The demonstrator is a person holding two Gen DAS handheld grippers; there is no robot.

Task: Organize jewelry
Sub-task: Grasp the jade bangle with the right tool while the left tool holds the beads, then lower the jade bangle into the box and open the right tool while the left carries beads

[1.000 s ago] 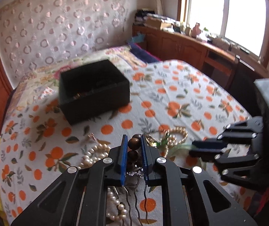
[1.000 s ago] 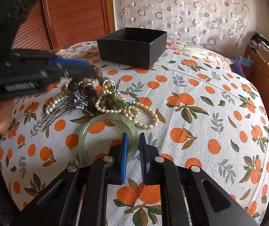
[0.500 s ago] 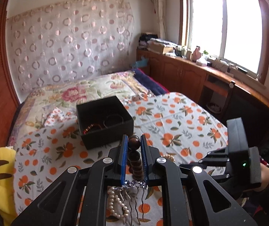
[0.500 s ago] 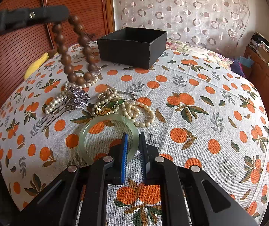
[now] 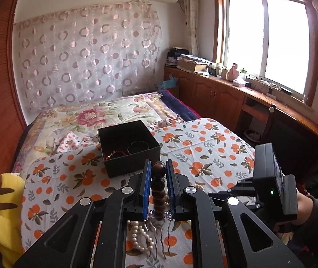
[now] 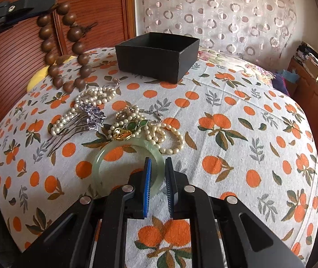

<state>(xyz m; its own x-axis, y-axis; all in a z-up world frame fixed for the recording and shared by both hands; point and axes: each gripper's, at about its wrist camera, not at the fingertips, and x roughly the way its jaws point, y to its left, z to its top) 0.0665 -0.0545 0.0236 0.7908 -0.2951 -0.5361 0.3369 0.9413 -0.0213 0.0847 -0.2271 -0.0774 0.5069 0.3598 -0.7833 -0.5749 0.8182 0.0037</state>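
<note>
Hanging from the left gripper [image 5: 158,179], whose pads pinch it, the wooden bead bracelet [image 6: 65,44] is airborne at ten o'clock of the black box [image 6: 156,55], which holds two bracelets. Pearls [image 6: 96,96], hair comb [image 6: 78,122] and jade bangle [image 6: 105,154] remain; the right gripper [image 6: 157,178] straddles the bangle's rim, not visibly clamped.

The left tool [image 5: 158,184] covers most of the beads [image 5: 158,185] and part of the comb [image 5: 159,232]. The box [image 6: 157,55] hides its contents in the right view. The right tool [image 6: 157,187] hides the bangle's [image 6: 123,154] near rim.
</note>
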